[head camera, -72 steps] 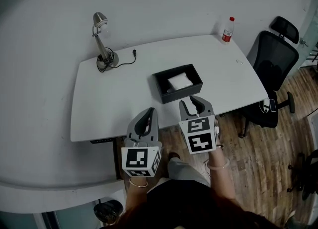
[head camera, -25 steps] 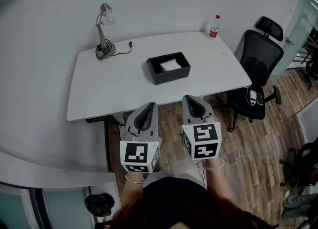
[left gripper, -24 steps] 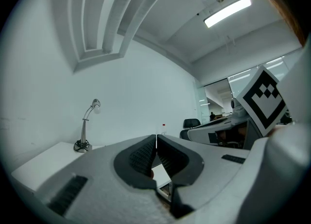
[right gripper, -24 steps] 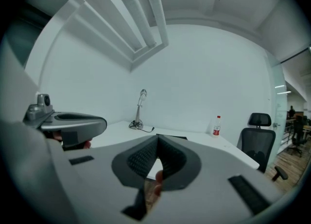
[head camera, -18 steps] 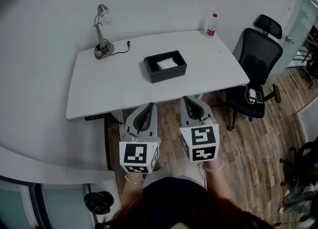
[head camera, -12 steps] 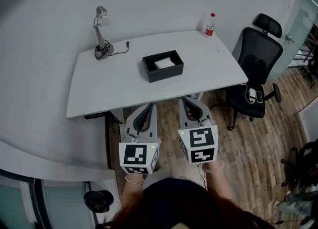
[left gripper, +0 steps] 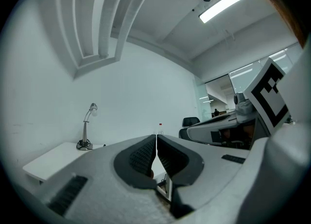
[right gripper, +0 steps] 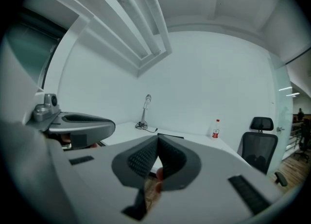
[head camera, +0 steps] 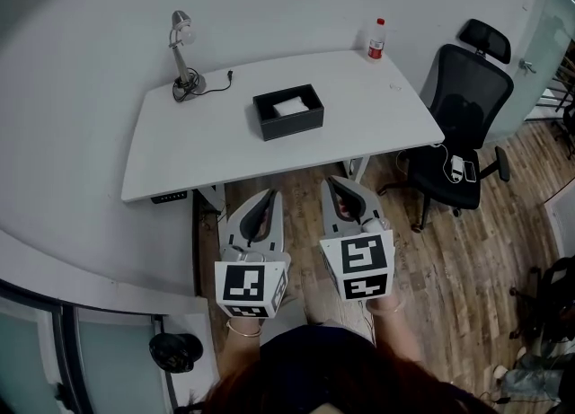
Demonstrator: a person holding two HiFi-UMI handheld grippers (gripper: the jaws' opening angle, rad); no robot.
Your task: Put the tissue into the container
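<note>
Tissue: white, lying inside the container, as in the earlier frames.
Container: black, open box near the middle of the desk.
Left gripper: clenched, nothing between its jaws.
Right gripper: clenched, likewise empty.
Change: both grippers were at the desk's near edge, just before the container; now they hang over the wooden floor, well apart from the desk.

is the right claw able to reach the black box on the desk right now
Probably not yet: the shut right claw hangs over the wooden floor, short of the white desk, and the black rectangular container sits mid-desk. Nothing blocks the way; stepping closer should do.
</note>
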